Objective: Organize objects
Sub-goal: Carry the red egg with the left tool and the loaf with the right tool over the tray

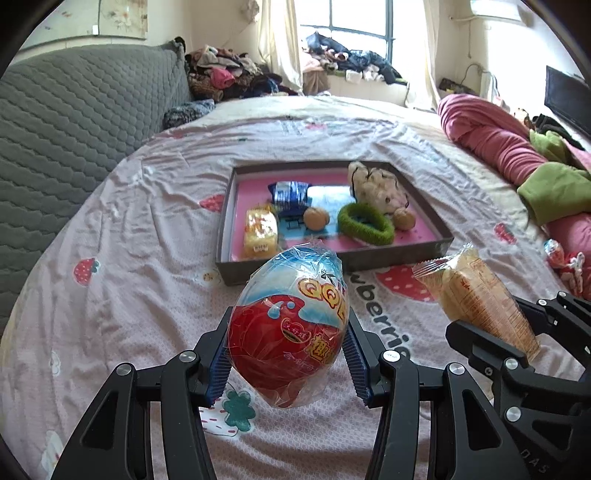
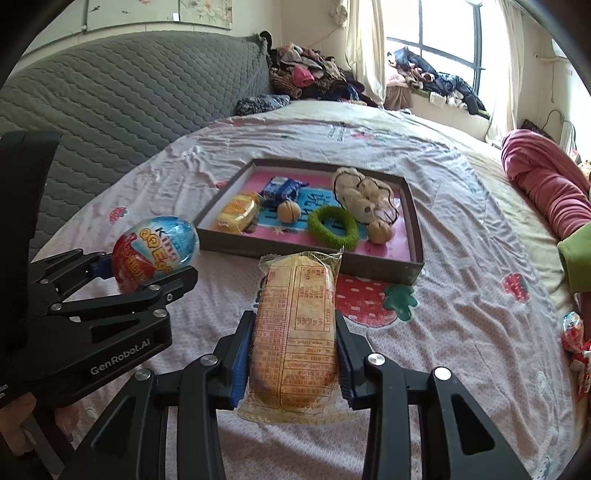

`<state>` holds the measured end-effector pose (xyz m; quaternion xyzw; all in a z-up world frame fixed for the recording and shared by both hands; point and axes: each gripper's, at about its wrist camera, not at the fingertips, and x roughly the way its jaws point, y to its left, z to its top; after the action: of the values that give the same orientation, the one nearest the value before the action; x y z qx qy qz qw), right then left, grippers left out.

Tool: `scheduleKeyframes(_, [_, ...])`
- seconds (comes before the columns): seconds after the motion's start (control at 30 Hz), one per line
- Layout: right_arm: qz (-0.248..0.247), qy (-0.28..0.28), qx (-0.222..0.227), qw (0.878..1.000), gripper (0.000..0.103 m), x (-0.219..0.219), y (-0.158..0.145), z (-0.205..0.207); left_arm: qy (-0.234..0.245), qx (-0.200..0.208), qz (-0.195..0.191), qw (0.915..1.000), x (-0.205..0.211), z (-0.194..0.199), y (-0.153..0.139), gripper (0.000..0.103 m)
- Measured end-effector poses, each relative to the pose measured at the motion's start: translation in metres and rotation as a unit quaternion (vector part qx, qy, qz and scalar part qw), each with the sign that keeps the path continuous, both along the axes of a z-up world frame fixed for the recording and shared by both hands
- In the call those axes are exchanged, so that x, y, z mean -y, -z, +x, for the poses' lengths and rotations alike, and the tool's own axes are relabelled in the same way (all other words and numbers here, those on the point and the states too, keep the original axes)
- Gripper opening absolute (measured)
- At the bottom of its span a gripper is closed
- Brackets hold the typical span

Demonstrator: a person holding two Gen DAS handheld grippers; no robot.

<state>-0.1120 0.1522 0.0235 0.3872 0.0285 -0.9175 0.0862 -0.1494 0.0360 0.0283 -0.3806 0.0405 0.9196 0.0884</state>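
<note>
A: What do the grippers hold?

B: The left gripper (image 1: 288, 354) has its jaws clamped on one wrapped egg (image 1: 290, 328). The right gripper (image 2: 293, 354) has its jaws clamped on one cake pack (image 2: 295, 332). Both are off the bed, the egg at nine o'clock from the pack in the right view.

A: How do they point?

B: The egg's long axis runs away from the camera, narrow end toward twelve, at the tray (image 1: 369, 260). The pack's long axis also runs from six to twelve, its crimped end toward the tray.

A: Count the tray.

B: One yellow cake (image 1: 260, 230), one blue packet (image 1: 290, 194), two walnuts (image 1: 316, 218) (image 1: 404, 219), one green ring (image 1: 365, 225), one plush toy (image 1: 380, 186). The ring lies between the walnuts; the toy sits at the tray's one o'clock corner.

A: Anything loose?

B: One more wrapped sweet (image 2: 572, 328) at three o'clock, near the bed's edge.

A: The surface?

B: A pink sheet (image 1: 147, 221) with strawberries, wrinkled. A grey quilted headboard (image 1: 74, 122) at ten o'clock, a pink roll of bedding (image 1: 491, 136) at two, clothes heaped (image 1: 229, 74) by a window (image 1: 354, 18) at twelve.
</note>
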Motion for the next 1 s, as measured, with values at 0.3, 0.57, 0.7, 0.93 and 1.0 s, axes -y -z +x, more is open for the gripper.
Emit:
scheduleKeyframes(0.3, [-0.001,-0.004,-0.022,1.0,0.039,0.004,-0.02,0.005,0.001,-0.027,0.01,0.9996,0.003,0.009,-0.021,0.055])
scheduleKeyframes(0.57, [-0.01,0.0,-0.042,0.999,0.039,-0.006,-0.041,0.007,-0.003,-0.032,0.017,0.9993,-0.002,0.008,-0.032,0.055])
scheduleKeyframes(0.7, [-0.015,0.002,-0.053,0.998,0.039,-0.014,-0.054,0.007,-0.009,-0.038,0.009,0.9992,-0.006,0.008,-0.041,0.055])
scheduleKeyframes(0.93, [-0.018,0.007,-0.068,0.997,0.039,-0.026,-0.075,0.003,-0.014,-0.048,0.017,0.9986,-0.012,0.001,-0.064,0.055])
scheduleKeyframes(1.0, [-0.021,0.007,-0.074,0.997,0.039,-0.028,-0.08,0.002,-0.016,-0.052,0.016,0.9984,-0.013,-0.001,-0.07,0.055])
